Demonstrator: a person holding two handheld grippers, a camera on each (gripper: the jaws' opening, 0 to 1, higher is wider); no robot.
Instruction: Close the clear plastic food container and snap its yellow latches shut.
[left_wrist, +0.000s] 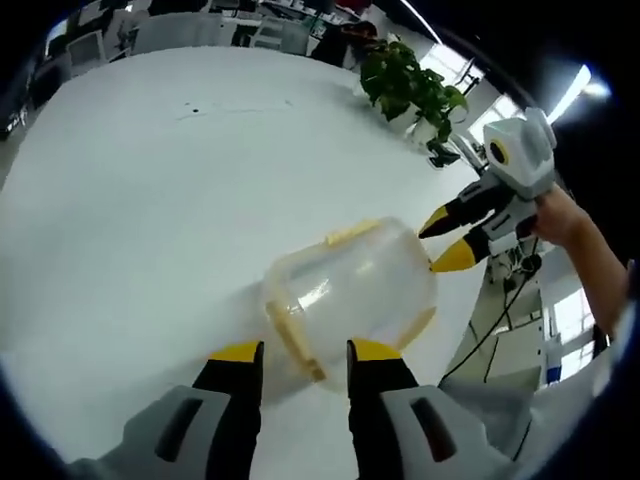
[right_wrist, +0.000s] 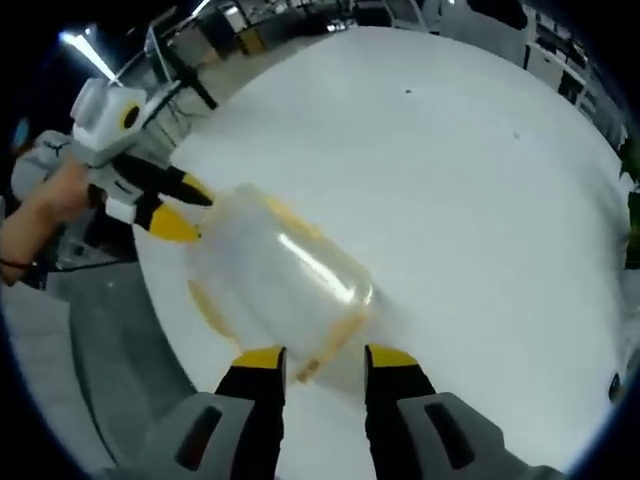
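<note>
In the left gripper view, the clear plastic food container with yellow latches (left_wrist: 350, 295) sits near the white counter's (left_wrist: 150, 200) edge. The left tongs (left_wrist: 303, 352) are open around one yellow latch, likely to press it. The right tongs (left_wrist: 445, 243) are open by the far side.

In the right gripper view, the container (right_wrist: 275, 275) looks cloudy, lid on. The right tongs (right_wrist: 323, 355) are open around its near latch.
</note>
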